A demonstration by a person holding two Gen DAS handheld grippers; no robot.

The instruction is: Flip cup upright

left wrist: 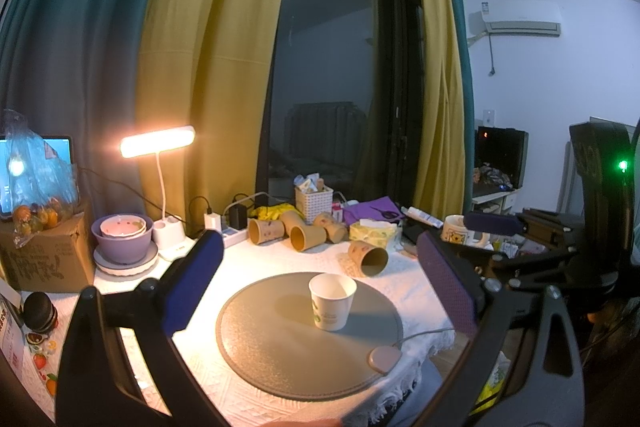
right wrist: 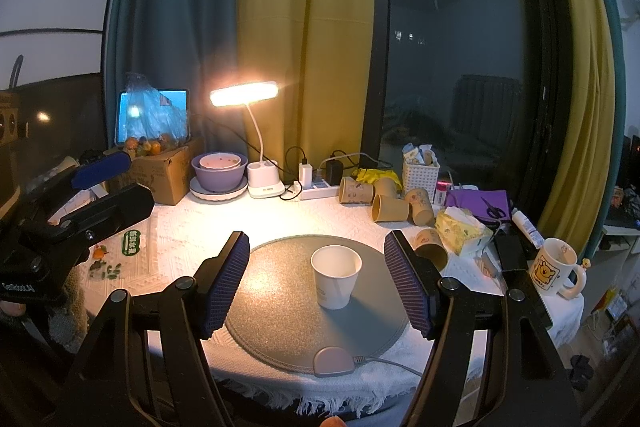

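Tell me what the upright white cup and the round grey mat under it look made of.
The upright white cup looks like thin matte paper: rolled rim, printed side. The round grey mat looks like faux leather or vinyl, judging by its fine pebbled sheen and stitched edge; uncertain.

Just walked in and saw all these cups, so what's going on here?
A person holds a two-finger tool in each hand over a cluttered table. The white paper cup already stands upright, mouth up, on the round grey mat. Both the left tool and right tool are open, gripping nothing. Brown cups lie tipped over behind.
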